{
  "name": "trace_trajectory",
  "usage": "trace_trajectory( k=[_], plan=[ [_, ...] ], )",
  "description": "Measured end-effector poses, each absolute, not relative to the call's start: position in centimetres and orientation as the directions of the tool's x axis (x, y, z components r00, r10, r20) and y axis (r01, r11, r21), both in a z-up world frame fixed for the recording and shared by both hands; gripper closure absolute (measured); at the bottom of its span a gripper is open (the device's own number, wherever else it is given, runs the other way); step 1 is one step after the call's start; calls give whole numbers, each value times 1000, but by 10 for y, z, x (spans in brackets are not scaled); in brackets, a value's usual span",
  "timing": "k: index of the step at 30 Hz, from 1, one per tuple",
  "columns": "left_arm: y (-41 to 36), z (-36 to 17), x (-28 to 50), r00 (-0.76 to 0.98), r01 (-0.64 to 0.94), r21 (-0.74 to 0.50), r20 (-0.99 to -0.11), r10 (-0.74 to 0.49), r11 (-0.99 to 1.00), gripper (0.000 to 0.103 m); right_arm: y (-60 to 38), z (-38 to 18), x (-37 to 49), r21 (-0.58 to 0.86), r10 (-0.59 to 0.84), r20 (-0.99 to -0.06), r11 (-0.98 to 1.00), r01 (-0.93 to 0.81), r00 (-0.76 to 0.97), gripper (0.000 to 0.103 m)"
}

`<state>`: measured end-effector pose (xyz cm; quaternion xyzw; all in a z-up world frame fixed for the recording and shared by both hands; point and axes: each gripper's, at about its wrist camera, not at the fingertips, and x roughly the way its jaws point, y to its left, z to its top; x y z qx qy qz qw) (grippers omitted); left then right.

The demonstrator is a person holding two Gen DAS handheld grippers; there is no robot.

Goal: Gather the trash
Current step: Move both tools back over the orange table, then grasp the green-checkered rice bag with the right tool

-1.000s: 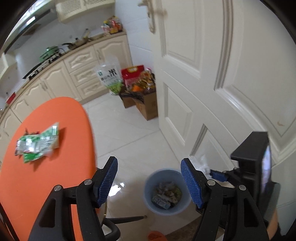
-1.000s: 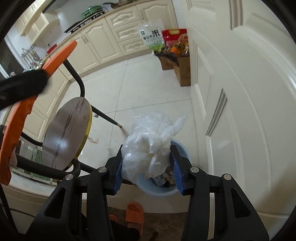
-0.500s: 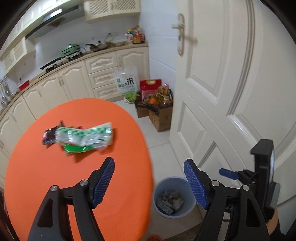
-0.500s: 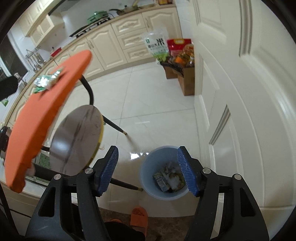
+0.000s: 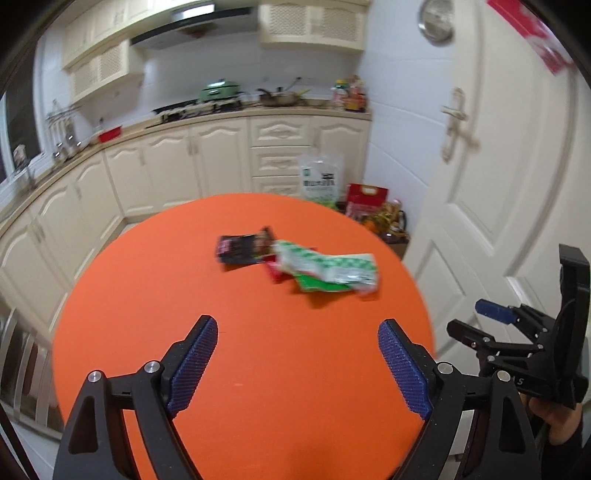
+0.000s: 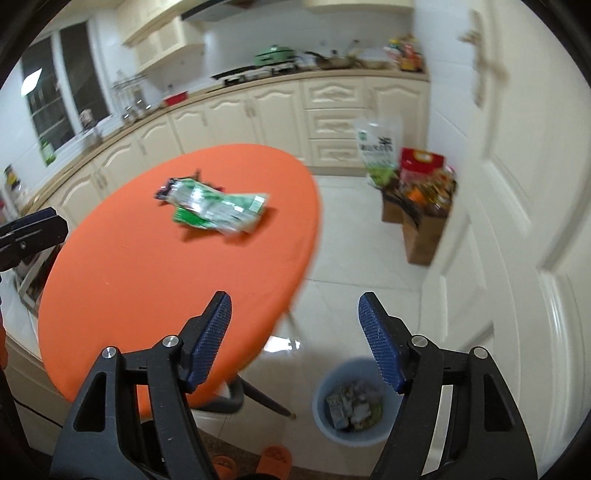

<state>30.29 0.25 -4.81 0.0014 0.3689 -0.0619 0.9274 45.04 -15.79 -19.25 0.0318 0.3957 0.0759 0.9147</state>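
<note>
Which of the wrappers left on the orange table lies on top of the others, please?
The green-and-white wrapper, the biggest one: it overlaps the dark wrapper at one end and covers most of a red piece beneath it.

Left gripper [image 5: 297, 334] and right gripper [image 6: 294, 317] look alike: matte black angular frames, two fingers faced with ridged blue pads [image 5: 192, 369], and round silver screws [image 5: 152, 366] at the joints. A bare-skinned hand [image 5: 559, 421] shows beside a dark sleeve.

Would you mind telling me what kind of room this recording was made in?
Most likely a home kitchen: cream cabinets run under a countertop with a stove and range hood, and wrappers lie on an orange table near a trash bin.
</note>
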Motion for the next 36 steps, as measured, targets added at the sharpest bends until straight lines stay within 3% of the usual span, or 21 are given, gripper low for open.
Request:
trace_trajectory(
  k=[16, 25, 27, 29, 36],
  plan=[
    [73, -62, 362, 679, 38, -34, -732, -50, 999, 17, -20, -219, 554, -20, 237, -762, 922, -387, 603, 32],
    [86, -72, 391, 665, 43, -42, -745, -60, 998, 17, 11, -233, 584, -115, 161, -775, 915, -387, 611, 32],
    [86, -72, 398, 663, 45, -40, -746, -59, 998, 17, 9, -234, 593, -132, 128, -787, 921, -367, 604, 37],
    [87, -73, 400, 664, 50, -41, -745, -64, 998, 17, 5, -236, 598, -137, 119, -789, 922, -362, 602, 50],
    [75, -81, 417, 651, 87, -24, -755, -75, 996, 17, -21, -218, 593, -28, 215, -753, 934, -357, 622, 77]
  ],
)
